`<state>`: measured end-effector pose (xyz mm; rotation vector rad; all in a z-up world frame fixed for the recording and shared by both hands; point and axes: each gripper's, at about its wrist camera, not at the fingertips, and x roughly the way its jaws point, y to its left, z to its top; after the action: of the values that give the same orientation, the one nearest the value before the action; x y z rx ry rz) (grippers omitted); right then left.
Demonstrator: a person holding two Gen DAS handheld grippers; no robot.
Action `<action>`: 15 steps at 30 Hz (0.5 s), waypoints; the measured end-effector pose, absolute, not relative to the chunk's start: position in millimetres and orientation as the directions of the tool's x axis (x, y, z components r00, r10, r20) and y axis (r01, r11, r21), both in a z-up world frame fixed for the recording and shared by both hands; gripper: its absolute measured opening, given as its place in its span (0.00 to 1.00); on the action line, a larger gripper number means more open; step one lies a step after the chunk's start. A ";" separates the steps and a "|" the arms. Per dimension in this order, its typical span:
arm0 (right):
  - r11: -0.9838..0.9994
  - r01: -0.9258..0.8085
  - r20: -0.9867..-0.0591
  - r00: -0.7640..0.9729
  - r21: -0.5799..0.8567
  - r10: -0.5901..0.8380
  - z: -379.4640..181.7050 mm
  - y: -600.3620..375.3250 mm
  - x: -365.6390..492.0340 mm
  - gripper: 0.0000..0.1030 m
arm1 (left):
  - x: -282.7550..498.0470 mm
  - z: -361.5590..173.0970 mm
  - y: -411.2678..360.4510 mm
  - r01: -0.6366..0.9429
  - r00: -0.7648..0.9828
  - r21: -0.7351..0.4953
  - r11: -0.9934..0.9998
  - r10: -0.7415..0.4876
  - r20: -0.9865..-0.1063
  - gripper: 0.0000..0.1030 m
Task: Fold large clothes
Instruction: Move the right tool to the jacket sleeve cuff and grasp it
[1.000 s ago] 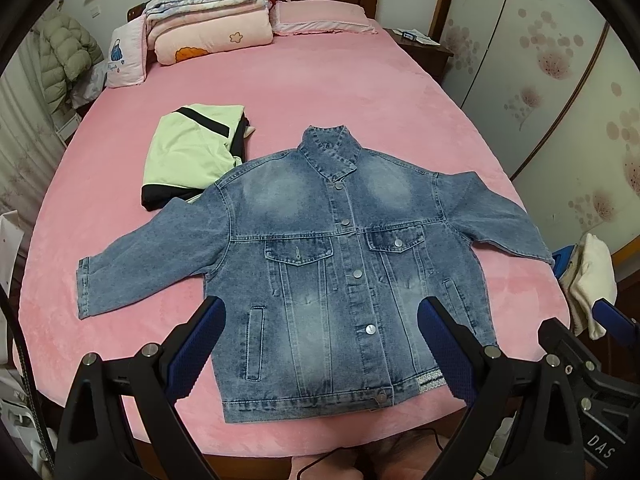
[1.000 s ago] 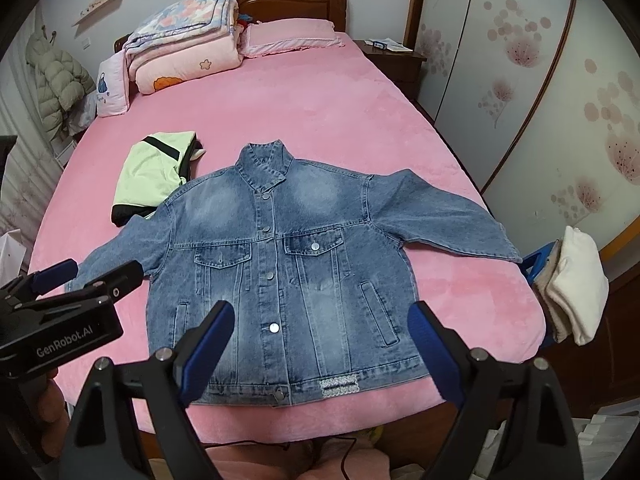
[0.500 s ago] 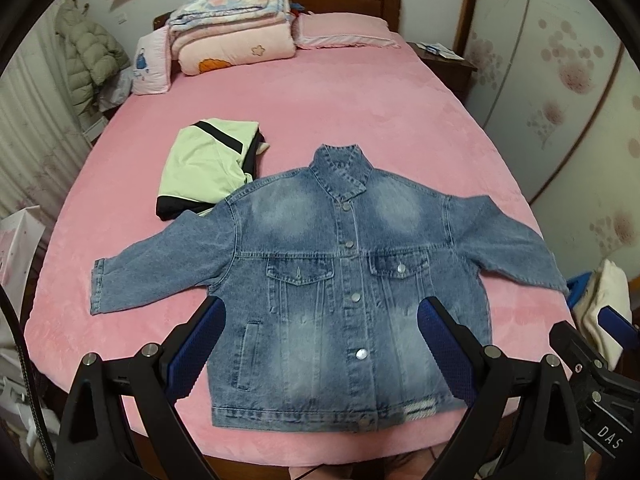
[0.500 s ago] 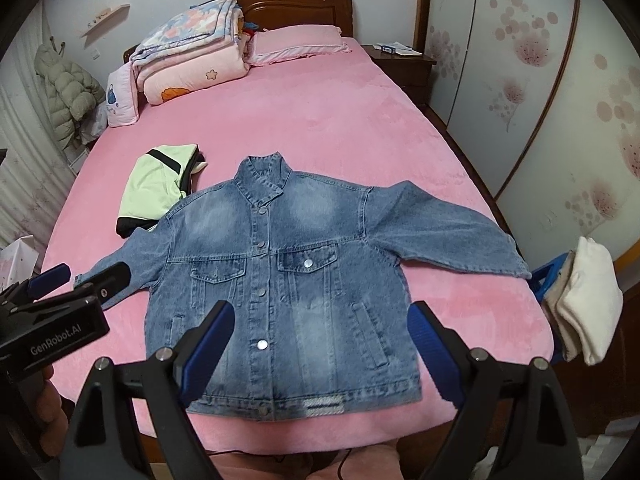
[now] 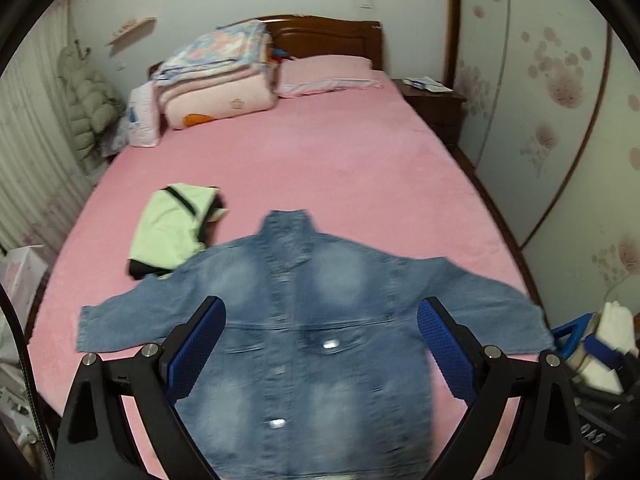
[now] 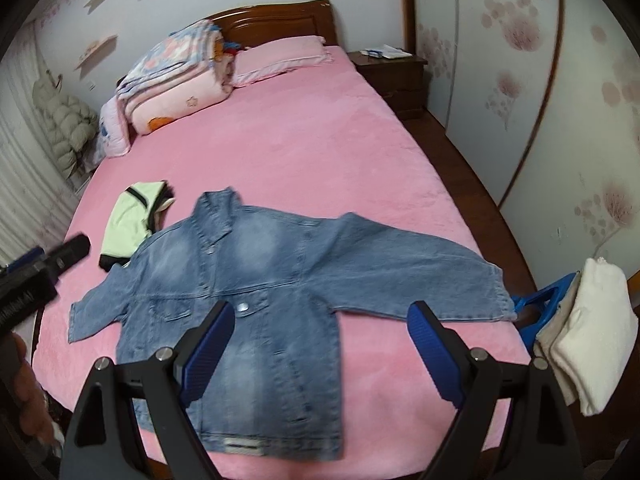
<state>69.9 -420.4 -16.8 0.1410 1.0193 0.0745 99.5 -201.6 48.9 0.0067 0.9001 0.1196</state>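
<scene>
Both looking from the foot of the pink bed (image 5: 340, 152) toward the headboard (image 6: 276, 24), raised and tilted down, left wrist view centred close over the denim jacket (image 5: 316, 320), right wrist view offset rightward, sharing jacket, bed and folded green garment (image 6: 130, 220).
</scene>
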 end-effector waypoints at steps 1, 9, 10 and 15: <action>0.986 0.026 -0.851 0.509 0.163 0.127 -26.4 -436.8 75.2 0.86 | 108.3 45.9 -213.5 -0.092 0.609 0.053 0.994 0.098 -0.787 0.93; 0.952 0.243 -0.907 0.416 0.188 0.073 -106.2 -557.6 104.7 0.86 | 176.2 -21.7 -321.3 0.032 0.584 0.094 0.995 0.058 -0.810 0.93; 0.944 0.270 -0.913 0.403 0.187 0.065 -116.9 -571.3 107.6 0.86 | 184.4 -34.8 -334.8 0.046 0.582 0.096 0.994 0.051 -0.811 0.93; 0.902 0.384 -0.935 0.350 0.197 0.055 -166.5 -626.1 115.3 0.86 | 210.6 -91.5 -382.7 0.089 0.550 0.105 0.990 0.039 -0.834 0.93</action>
<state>115.3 -626.1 -166.5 0.4203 1.2040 -0.2208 210.6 -382.7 -91.5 0.1409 0.9887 -0.0293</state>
